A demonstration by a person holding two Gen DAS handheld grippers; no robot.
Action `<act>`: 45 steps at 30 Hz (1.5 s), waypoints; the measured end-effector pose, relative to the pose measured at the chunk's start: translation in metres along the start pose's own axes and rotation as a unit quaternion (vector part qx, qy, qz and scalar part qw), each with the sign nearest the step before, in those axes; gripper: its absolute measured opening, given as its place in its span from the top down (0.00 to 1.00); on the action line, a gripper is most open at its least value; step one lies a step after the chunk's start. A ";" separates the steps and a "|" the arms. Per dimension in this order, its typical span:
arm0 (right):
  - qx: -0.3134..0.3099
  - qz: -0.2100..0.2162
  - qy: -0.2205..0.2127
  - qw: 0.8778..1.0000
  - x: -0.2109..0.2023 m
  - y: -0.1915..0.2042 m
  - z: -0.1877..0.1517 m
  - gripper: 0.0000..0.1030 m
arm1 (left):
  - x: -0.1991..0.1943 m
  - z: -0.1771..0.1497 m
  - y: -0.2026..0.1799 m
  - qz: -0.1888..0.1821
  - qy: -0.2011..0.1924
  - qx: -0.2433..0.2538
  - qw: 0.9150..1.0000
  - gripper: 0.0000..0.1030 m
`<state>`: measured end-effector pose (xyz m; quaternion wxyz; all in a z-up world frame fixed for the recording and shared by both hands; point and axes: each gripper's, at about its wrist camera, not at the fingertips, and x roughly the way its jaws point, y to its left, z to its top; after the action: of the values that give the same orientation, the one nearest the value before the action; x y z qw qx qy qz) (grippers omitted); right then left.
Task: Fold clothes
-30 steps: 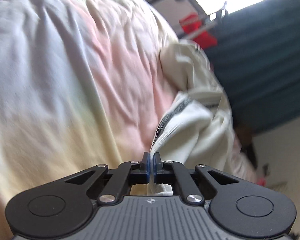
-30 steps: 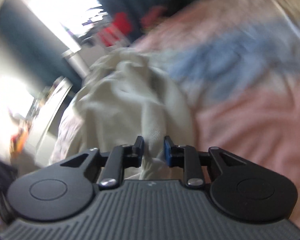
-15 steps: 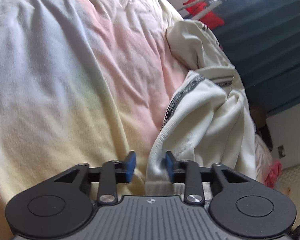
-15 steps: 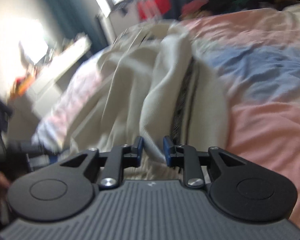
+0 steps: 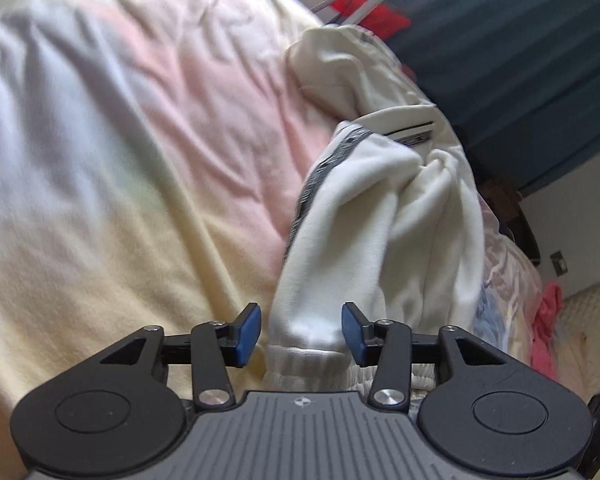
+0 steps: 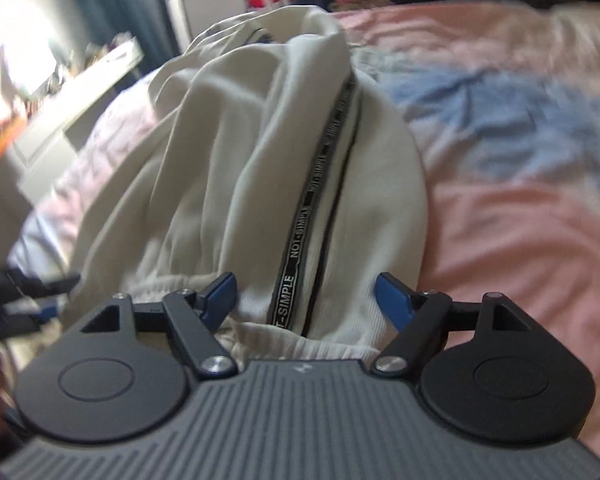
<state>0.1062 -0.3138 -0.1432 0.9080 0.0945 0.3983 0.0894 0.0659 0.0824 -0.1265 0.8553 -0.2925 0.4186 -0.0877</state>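
Your left gripper (image 5: 300, 334) now spread wide, no longer pinching the cream garment (image 5: 380, 208), ribbed cuff lying between its pads, your right gripper (image 6: 306, 300) likewise opened wider around the lettered stripe (image 6: 320, 184), garment heaped on the pastel bedspread (image 5: 140, 120).
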 end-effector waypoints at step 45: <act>0.167 0.380 0.028 0.909 0.130 0.286 0.063 0.93 | -0.045 0.398 0.058 0.301 -0.252 0.094 0.915 0.84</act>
<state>0.2145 -0.0131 -0.1240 0.7648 0.3864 0.3668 0.3623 0.3369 0.3176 0.0603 0.9420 -0.0827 0.2469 0.2119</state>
